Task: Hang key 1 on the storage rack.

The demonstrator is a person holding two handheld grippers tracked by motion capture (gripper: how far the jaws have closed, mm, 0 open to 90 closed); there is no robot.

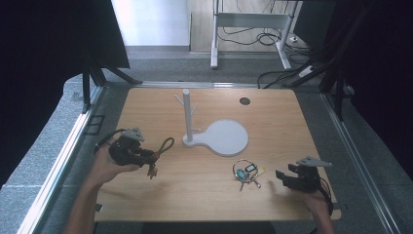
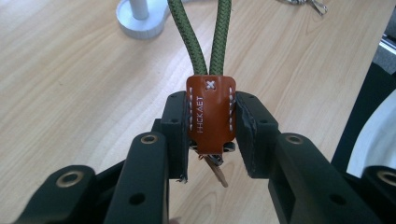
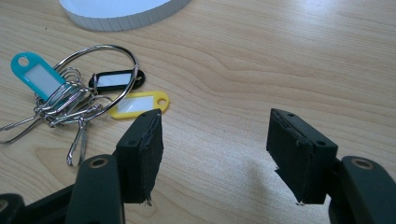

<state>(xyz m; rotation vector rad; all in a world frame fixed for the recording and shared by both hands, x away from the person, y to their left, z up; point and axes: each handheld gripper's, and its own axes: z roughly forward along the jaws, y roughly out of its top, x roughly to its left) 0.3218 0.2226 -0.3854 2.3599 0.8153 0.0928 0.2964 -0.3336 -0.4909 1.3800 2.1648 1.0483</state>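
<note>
From the high view, my left gripper [image 1: 146, 161] holds the green cord keychain [image 1: 163, 146] above the near-left table [image 1: 204, 195], left of the white stand [image 1: 186, 117].

Left gripper view: jaws clamp its brown leather tab [image 2: 210, 114]; stiff there, the loop floppy and light.

Right gripper view: my right gripper [image 3: 215, 154] gapes wide, empty, beside the key ring [image 3: 79, 93].

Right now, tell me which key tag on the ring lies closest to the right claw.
The yellow tag, lying just beyond the right claw; the black tag and teal tag lie farther off.

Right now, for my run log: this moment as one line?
left gripper shut on leather keychain tab | right gripper open | key ring on table
</note>
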